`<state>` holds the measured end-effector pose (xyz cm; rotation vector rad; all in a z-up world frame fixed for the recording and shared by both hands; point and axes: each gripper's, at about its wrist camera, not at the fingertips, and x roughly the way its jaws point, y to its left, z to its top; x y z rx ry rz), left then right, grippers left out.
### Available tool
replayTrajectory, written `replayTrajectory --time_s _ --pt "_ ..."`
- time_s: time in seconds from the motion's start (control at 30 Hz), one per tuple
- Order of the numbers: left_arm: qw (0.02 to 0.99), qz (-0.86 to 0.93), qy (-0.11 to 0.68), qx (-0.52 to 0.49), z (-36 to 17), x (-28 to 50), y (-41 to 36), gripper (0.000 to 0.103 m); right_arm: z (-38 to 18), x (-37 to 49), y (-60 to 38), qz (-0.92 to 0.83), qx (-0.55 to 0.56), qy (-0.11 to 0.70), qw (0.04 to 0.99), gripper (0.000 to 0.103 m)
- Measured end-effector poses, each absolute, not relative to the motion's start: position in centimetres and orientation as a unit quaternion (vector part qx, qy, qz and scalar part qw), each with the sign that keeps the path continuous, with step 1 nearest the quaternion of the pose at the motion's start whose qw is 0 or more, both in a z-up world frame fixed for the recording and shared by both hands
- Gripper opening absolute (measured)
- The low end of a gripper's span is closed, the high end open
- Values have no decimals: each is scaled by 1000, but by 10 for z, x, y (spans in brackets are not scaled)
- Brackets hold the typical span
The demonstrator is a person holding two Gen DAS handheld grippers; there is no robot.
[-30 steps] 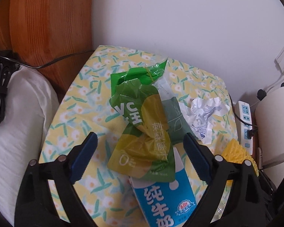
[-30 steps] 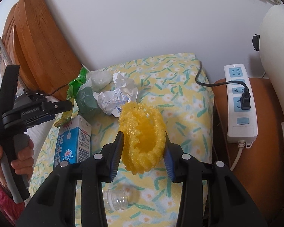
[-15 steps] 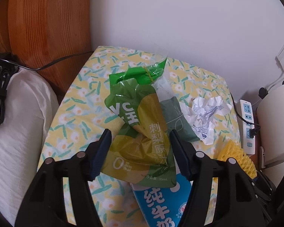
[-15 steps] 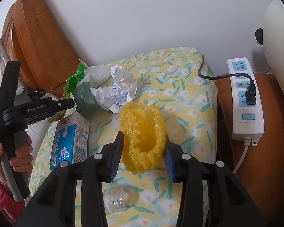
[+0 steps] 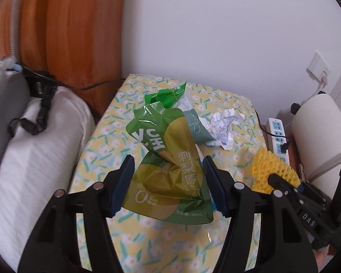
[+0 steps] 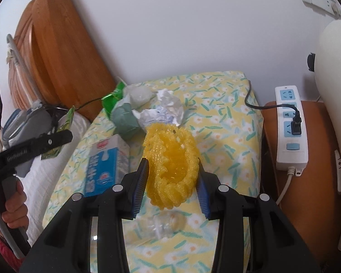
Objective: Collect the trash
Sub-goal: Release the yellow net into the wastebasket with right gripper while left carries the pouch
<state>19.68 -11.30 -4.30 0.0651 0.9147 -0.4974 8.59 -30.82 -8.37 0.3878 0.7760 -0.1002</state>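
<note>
Looking along your left gripper [image 5: 167, 182], you had its two blue-padded fingers closed against the sides of a crumpled green and yellow juice pouch [image 5: 170, 170], which hung between them above the flowered yellow cloth [image 5: 106, 136]. Beyond the pouch lay a bright green wrapper [image 5: 164, 95], a dull green packet [image 5: 196, 128] and a crumpled white paper [image 5: 222, 127], close together near the far wall. At the right edge the yellow foam net [image 5: 268, 168] showed, pinched in your other tool, with the white power strip [image 5: 278, 134] behind it. A white pillow [image 5: 34, 147] and a wooden headboard [image 5: 79, 34] filled the left side. Turning to the right wrist view, your right gripper [image 6: 171, 182] was clamped on the yellow foam net [image 6: 170, 161], squeezing its lower half between the pads. A blue and white milk carton [image 6: 106, 163] stood just left of it on the cloth, a clear plastic bottle [image 6: 166, 225] lay blurred beneath the fingers, and the crumpled paper [image 6: 163, 111] sat just behind the net. Your left hand [image 6: 13, 207] held the other tool's handle at the far left.
</note>
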Motion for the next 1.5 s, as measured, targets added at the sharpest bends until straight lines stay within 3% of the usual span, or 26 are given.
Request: replayTrajectory --time_s 0.27,0.5,0.8,1.13,1.2,1.27,1.5 --pt "878 -224 420 44 -33 106 -58 60 -70 28 -263 -7 149 408 901 40" --pt "871 -238 424 67 -52 28 -22 60 -90 -25 -218 65 122 459 877 42" --pt "855 -250 451 58 -78 -23 8 60 -172 -84 -160 137 66 579 801 42" --pt "849 -250 463 55 -91 -32 15 60 -242 -100 -111 172 33 641 747 42" --pt "848 -250 463 56 -92 -33 15 60 -254 -98 -106 168 32 651 740 47" --pt "847 -251 465 57 -93 -35 16 60 -260 -100 -104 160 25 657 736 64" --pt "837 -257 478 66 -103 -42 15 60 -240 -104 -115 144 32 643 751 82"
